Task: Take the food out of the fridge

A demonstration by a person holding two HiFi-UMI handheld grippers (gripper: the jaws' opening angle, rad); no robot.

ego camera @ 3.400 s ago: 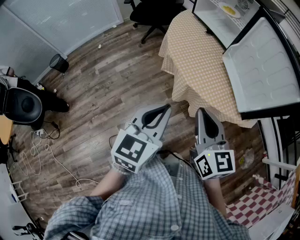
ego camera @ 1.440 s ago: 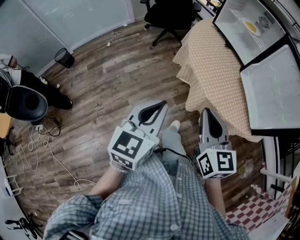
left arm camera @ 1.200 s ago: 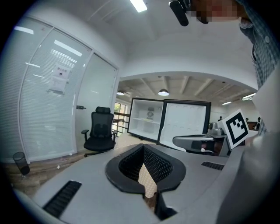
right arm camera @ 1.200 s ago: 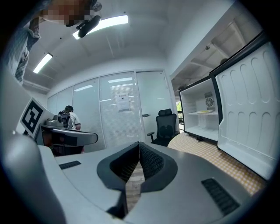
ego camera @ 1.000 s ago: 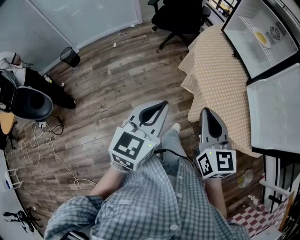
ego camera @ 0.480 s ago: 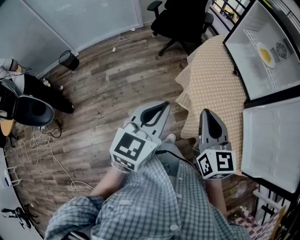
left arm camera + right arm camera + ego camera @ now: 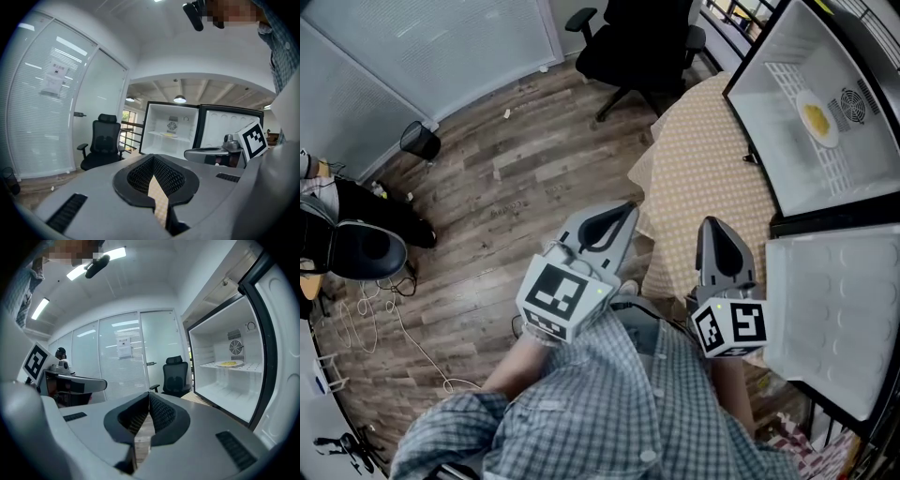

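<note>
The fridge (image 7: 787, 112) stands open at the upper right of the head view, its door (image 7: 834, 319) swung out at the lower right. Inside, a white plate of yellow food (image 7: 816, 117) rests on the wire shelf; the same plate (image 7: 228, 363) appears in the right gripper view and, small, as the plate (image 7: 168, 135) in the left gripper view. My left gripper (image 7: 622, 213) and right gripper (image 7: 713, 227) are held side by side in front of my body, well short of the fridge. Both are shut with nothing between their pads.
A table under a beige checked cloth (image 7: 703, 178) stands between me and the fridge. A black office chair (image 7: 628, 42) is beyond it. A small bin (image 7: 417, 141) and cables (image 7: 384, 319) lie on the wooden floor to the left.
The fridge, table and chair have shifted in the head view as I walk toward them; the fridge interior now shows more fully. Both grippers keep their pose and stay shut.
</note>
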